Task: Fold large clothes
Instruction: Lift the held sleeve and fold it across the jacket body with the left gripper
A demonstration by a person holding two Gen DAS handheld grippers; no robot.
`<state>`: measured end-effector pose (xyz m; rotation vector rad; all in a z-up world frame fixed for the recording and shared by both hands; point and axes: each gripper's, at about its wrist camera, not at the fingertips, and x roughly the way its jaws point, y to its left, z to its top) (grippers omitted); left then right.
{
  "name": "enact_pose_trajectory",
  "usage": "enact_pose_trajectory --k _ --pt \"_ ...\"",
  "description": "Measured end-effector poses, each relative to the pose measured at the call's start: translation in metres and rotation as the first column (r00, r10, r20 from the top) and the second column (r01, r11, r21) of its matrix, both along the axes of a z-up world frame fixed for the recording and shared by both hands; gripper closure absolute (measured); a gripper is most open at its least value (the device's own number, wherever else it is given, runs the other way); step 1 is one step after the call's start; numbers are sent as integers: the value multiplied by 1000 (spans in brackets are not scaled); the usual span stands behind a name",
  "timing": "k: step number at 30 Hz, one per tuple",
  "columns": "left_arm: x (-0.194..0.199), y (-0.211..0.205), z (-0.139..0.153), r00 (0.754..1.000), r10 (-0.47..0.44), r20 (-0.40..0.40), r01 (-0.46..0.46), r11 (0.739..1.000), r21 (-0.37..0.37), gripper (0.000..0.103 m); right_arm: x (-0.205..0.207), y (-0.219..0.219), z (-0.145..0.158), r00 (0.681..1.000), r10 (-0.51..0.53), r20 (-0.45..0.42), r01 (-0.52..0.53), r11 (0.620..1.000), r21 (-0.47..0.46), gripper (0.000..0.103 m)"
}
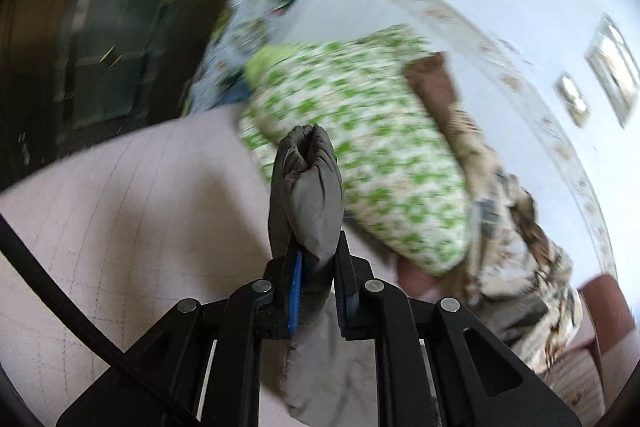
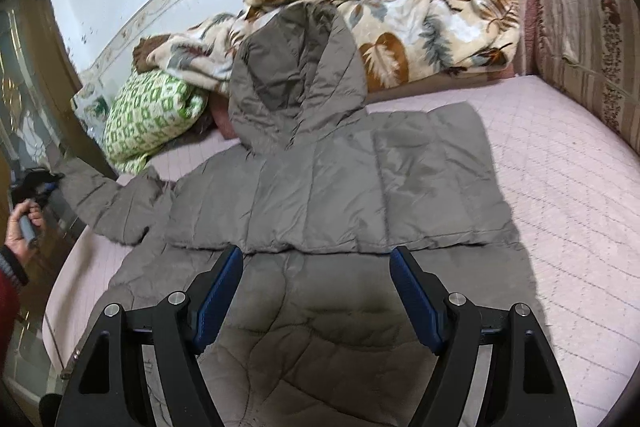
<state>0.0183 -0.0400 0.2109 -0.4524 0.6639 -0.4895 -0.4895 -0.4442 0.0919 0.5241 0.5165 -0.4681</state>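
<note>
Overhead, grey jacket (image 2: 328, 187) on pink bed (image 2: 560, 187); left claw (image 1: 316, 263) clamping sleeve (image 1: 306, 195), right claw (image 2: 316, 291) agape.

Both tools are matte black frames with angular cut-outs and round silver pivot screws. The left tool (image 1: 316, 259) has ribbed blue pads on its fingers and a thick black cable beside it. The right tool (image 2: 316, 267) has the same blue pads (image 2: 416, 301). The person's left hand (image 2: 25, 223) shows bare skin and a red sleeve with a striped cuff.
</note>
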Motion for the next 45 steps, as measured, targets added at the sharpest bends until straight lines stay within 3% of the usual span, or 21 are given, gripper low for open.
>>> enact_pose_trajectory --k 7,13,17,21,25,35,38,41,43,45 --pt "-86 -59 78 982 -139 126 137 990 26 90 -28 -18 11 994 -91 56 89 995 48 23" --pt "-163 -127 114 943 -271 195 254 961 108 90 -56 -28 23 983 -136 122 128 989 70 23" --pt "-211 -178 118 908 -365 207 339 929 149 90 -75 -32 29 974 -157 164 145 986 79 23" --pt "-253 -233 97 875 -448 182 415 889 193 90 -92 -36 32 966 -177 191 162 982 94 23" --pt "-292 -284 53 848 -517 118 486 847 215 90 -107 -39 34 958 -192 212 173 979 108 23" --pt "-355 -379 -92 779 -627 -33 590 713 379 90 -120 -44 35 950 -204 238 176 975 134 23" --pt "-373 -396 -129 753 -654 -69 613 661 433 89 -114 -44 35 953 -199 227 173 977 128 23" --pt "-386 -408 -153 728 -677 -110 635 604 482 81 -110 -45 33 955 -195 225 166 976 138 23" --pt "-394 -411 -158 688 -712 -144 672 549 496 67 -110 -47 33 953 -199 230 169 975 143 23" --pt "-401 -409 -152 648 -747 -146 701 510 498 62 -110 -49 34 949 -209 235 178 973 146 23"
